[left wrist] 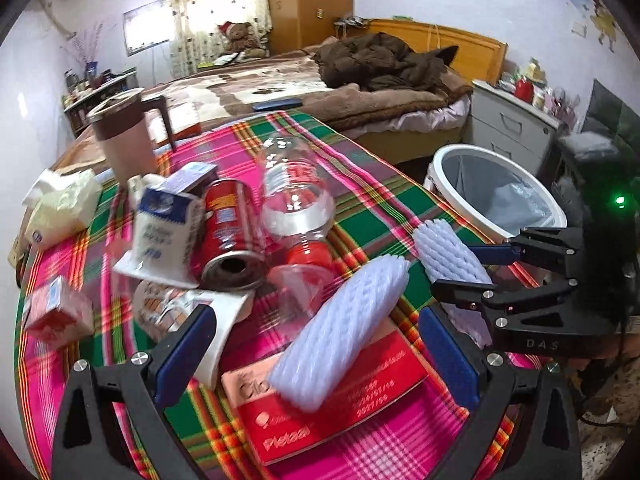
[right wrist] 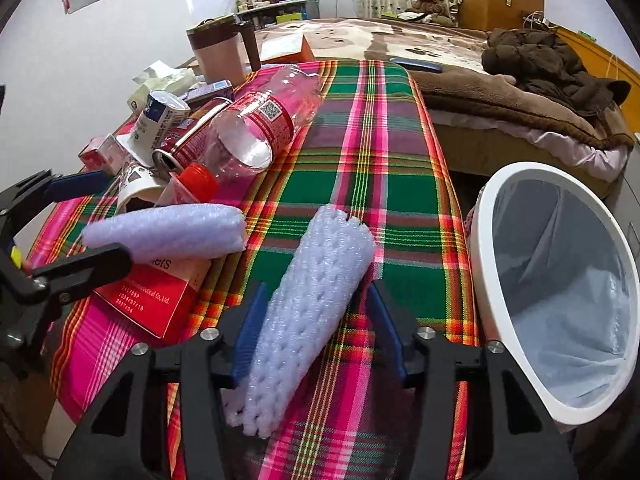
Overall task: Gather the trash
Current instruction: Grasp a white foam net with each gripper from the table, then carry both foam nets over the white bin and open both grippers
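Two pale foam net sleeves lie on the plaid tablecloth. One foam sleeve (right wrist: 316,288) sits between the blue pads of my right gripper (right wrist: 316,286), which presses on it from both sides near the table's right edge. That grip also shows in the left wrist view, with the right gripper (left wrist: 454,268) around the sleeve (left wrist: 448,252). The other foam sleeve (left wrist: 340,328) rests on a red box (left wrist: 340,412). My left gripper (left wrist: 316,316) stands wide open around it, pads apart from it. A white lined bin (right wrist: 478,240) stands just right of the table.
Behind the sleeves lie a clear bottle (left wrist: 296,196) with a red cap, a red can (left wrist: 232,232), a blue-white carton (left wrist: 168,224), a paper cup (left wrist: 224,320) and a small red box (left wrist: 56,312). A brown jug (left wrist: 124,140) and tissue pack (left wrist: 60,204) stand farther back. A bed lies beyond.
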{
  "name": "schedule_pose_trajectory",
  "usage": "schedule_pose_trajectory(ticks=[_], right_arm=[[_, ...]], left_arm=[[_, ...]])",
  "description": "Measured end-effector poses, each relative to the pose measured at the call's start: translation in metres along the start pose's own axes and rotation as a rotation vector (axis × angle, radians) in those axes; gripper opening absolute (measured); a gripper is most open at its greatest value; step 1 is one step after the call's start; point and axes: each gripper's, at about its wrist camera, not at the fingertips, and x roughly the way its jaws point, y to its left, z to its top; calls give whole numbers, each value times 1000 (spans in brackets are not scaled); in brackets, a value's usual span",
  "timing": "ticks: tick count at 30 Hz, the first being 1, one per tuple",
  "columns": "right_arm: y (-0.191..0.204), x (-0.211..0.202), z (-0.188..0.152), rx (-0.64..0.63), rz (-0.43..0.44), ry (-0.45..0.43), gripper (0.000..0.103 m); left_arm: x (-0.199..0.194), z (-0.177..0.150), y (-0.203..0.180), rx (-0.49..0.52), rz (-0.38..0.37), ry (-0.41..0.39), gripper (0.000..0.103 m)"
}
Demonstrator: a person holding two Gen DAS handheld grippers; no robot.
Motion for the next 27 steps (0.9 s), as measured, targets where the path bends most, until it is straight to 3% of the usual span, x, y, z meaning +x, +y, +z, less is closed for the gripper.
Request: schedule_pose_trajectory(ticks=[1, 8, 10, 13, 21, 27], right_arm=[[0, -1, 0, -1, 1, -3, 47], [-3, -2, 1, -9, 5, -12, 41], [-4, -1, 1, -8, 11, -14, 39], [-5, -3, -1, -4, 19, -24, 35], [-8, -8, -3, 1, 39, -50, 30], [-11, -20, -5, 13, 61, -96, 28]], left_arm=[[3, 1, -2, 13, -2, 9, 90], [18, -3, -10, 18, 9, 65, 67], [19, -4, -10, -2, 7, 67, 55], [17, -6, -8, -35, -6, 52, 47], [5, -14, -8, -136, 44, 9, 35], [-9, -15, -10, -204, 49, -33, 33]])
